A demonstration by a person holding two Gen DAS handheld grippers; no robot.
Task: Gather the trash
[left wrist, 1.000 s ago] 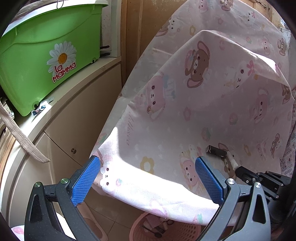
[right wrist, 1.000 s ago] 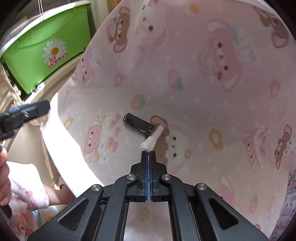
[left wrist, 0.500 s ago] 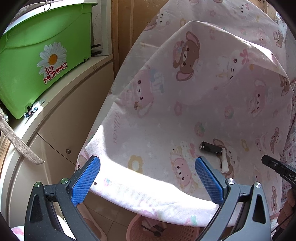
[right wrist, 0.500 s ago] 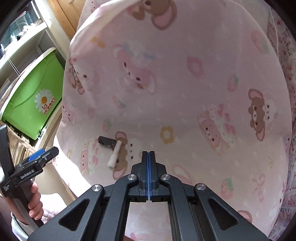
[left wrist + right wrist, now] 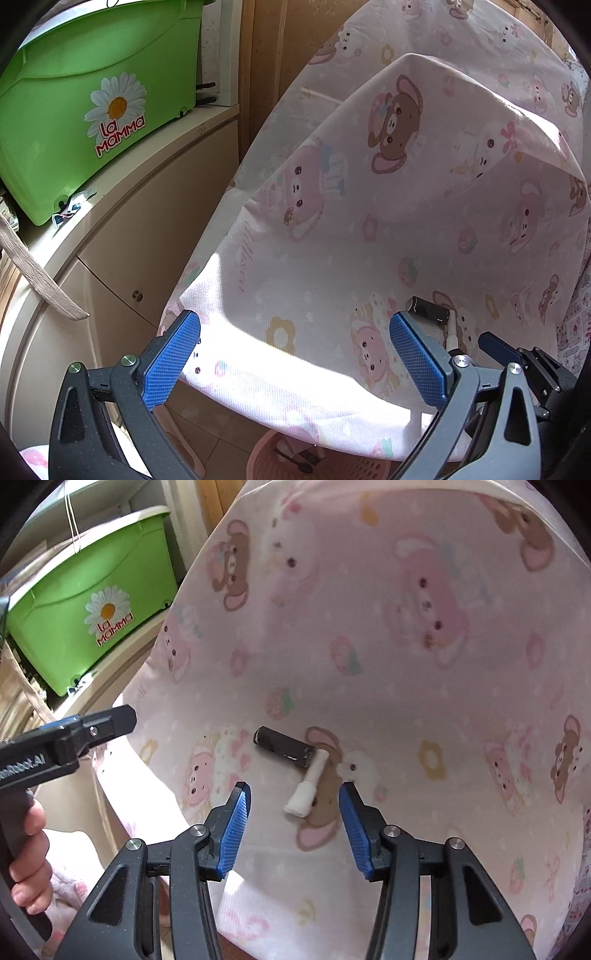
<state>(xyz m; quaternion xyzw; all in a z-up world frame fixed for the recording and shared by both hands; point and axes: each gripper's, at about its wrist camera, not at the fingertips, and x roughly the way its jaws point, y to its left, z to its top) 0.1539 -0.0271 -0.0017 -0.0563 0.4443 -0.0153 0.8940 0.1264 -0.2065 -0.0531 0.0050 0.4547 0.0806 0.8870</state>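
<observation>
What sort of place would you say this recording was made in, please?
Probably a home, perhaps a child's room or storage corner: a pink bear-print cloth over a surface, a green plastic storage bin on a cream cabinet, and a pink basket below.

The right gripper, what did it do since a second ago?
The right gripper has just opened its jaws and sits close in front of the white roll, gripping nothing. The black tube, the roll and the open left gripper stayed put.
</observation>
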